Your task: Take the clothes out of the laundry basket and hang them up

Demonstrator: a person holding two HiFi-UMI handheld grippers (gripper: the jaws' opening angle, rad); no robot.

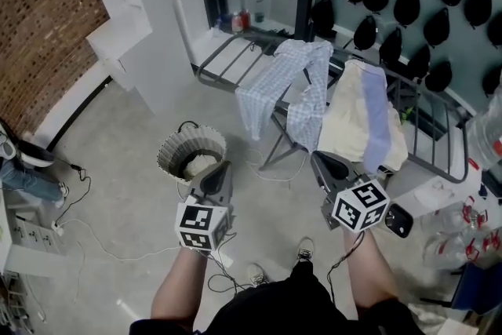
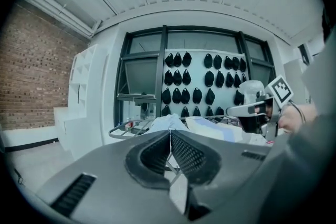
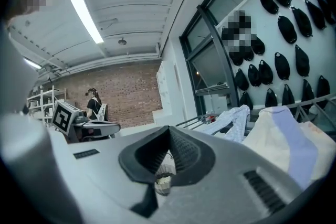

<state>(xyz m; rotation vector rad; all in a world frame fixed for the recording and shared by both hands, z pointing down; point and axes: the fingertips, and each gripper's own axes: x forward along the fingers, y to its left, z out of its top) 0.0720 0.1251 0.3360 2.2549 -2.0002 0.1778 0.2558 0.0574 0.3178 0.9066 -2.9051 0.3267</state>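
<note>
A round ribbed laundry basket (image 1: pixel 190 150) stands on the floor with a pale garment (image 1: pixel 198 164) inside. My left gripper (image 1: pixel 223 167) hovers just right of the basket, shut and empty; its jaws also meet in the left gripper view (image 2: pixel 169 134). My right gripper (image 1: pixel 317 160) is shut and empty in front of the drying rack (image 1: pixel 439 139). A light blue checked shirt (image 1: pixel 286 84) and a cream-and-lilac garment (image 1: pixel 367 118) hang over the rack. In the right gripper view the jaws (image 3: pixel 169 131) are closed, with the basket (image 3: pixel 164 170) seen below them.
White shelving (image 1: pixel 129 8) stands at the back left beside a brick wall (image 1: pixel 39 20). Cables (image 1: pixel 102 247) trail over the floor. Clear plastic bottles (image 1: pixel 459 235) lie at the right. Dark pouches (image 1: pixel 408 4) cover the back wall. A person (image 3: pixel 94 107) stands far off.
</note>
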